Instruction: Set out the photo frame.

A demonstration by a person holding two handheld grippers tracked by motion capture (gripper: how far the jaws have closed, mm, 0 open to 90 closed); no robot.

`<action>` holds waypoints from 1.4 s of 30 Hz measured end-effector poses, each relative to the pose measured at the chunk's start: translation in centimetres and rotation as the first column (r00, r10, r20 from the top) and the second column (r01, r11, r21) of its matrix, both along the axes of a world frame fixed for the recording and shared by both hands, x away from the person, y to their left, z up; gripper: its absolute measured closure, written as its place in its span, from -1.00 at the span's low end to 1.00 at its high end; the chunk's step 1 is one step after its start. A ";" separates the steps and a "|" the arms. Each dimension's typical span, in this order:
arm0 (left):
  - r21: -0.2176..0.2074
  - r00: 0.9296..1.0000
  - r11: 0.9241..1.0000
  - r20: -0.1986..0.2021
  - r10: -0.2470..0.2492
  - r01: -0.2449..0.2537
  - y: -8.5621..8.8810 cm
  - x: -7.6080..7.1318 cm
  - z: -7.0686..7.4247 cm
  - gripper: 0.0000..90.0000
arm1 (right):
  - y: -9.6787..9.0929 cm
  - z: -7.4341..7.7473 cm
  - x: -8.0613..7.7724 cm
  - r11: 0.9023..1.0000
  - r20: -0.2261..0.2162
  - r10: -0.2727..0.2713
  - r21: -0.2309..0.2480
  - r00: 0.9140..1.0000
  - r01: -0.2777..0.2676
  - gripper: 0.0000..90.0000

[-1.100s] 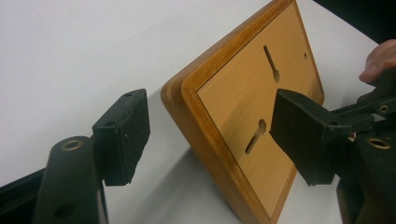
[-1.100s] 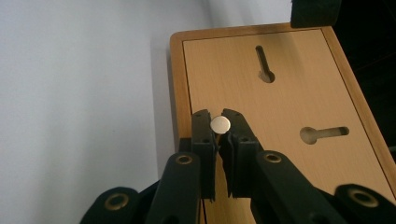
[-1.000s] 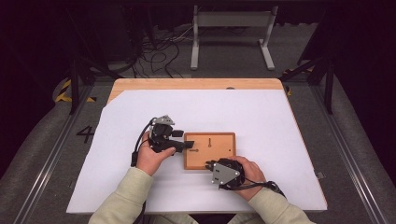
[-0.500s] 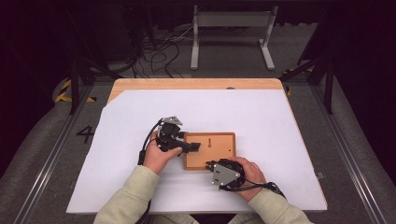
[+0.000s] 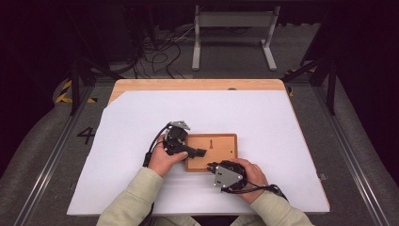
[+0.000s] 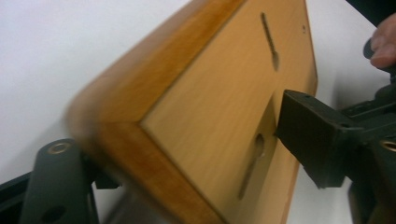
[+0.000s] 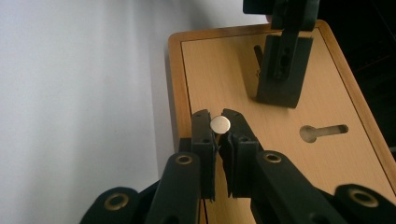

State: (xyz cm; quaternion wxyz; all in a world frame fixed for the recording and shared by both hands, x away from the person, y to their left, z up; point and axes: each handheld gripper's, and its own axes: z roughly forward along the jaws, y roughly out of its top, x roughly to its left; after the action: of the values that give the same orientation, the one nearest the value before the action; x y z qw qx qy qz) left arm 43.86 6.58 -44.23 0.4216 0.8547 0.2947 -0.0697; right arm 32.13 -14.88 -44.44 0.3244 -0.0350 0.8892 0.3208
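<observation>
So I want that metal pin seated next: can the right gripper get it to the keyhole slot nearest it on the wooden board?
Probably yes. The right gripper pinches the pin over the board, with bare wood up to the slot; the left gripper sits farther along.

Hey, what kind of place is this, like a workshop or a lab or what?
Most likely a lab set up for recording demonstrations: a wooden table under a white sheet, dark surroundings, loose cables and a metal stand on the floor, floor rails alongside.
</observation>
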 end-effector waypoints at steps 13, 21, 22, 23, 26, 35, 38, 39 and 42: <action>-0.052 0.999 0.998 0.016 -0.028 0.029 1.0 -0.1 0.4 -0.27 | 0.0 0.1 0.0 1.000 -0.017 0.002 0.009 1.000 -0.002 0.84; -0.065 0.996 0.995 0.054 -0.071 0.074 1.5 -0.6 0.9 -0.08 | -0.6 1.0 -0.2 0.997 -0.096 0.016 0.071 0.995 -0.009 0.55; -0.063 0.995 0.994 0.063 -0.081 0.085 1.7 -0.7 1.1 -0.08 | -0.8 1.3 -0.3 0.995 -0.109 0.021 0.098 0.994 -0.010 0.50; -0.066 0.994 0.993 0.067 -0.089 0.093 1.7 -0.9 1.2 -0.05 | -1.1 1.8 -0.5 0.991 -0.133 0.023 0.137 0.991 -0.005 0.44; -0.068 0.990 0.990 0.086 -0.114 0.120 2.0 -1.3 1.5 0.04 | -2.2 2.7 -0.8 0.976 -0.156 0.037 0.217 0.987 -0.002 0.41; -0.039 0.974 0.982 0.138 -0.177 0.184 2.2 -2.8 2.6 0.24 | -6.6 5.7 -0.5 0.918 -0.150 -0.041 0.384 0.988 0.096 0.40; -0.019 0.964 0.978 0.175 -0.200 0.207 2.1 -3.5 2.9 0.28 | -8.3 6.1 -0.2 0.899 -0.152 -0.086 0.415 0.985 0.142 0.42; -0.014 0.962 0.977 0.182 -0.205 0.211 2.1 -3.7 2.9 0.29 | -8.9 6.3 -0.1 0.888 -0.154 -0.102 0.431 0.983 0.160 0.42; -0.006 0.953 0.973 0.202 -0.226 0.232 2.1 -4.2 3.2 0.34 | -10.2 6.7 0.2 0.870 -0.157 -0.134 0.454 0.978 0.193 0.43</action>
State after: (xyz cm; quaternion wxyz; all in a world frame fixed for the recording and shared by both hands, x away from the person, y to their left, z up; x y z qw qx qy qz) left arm 39.69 8.72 -41.03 0.4506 0.8795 0.1488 -0.0364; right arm 32.29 -25.10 -37.75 0.2949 0.1389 0.8036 0.4980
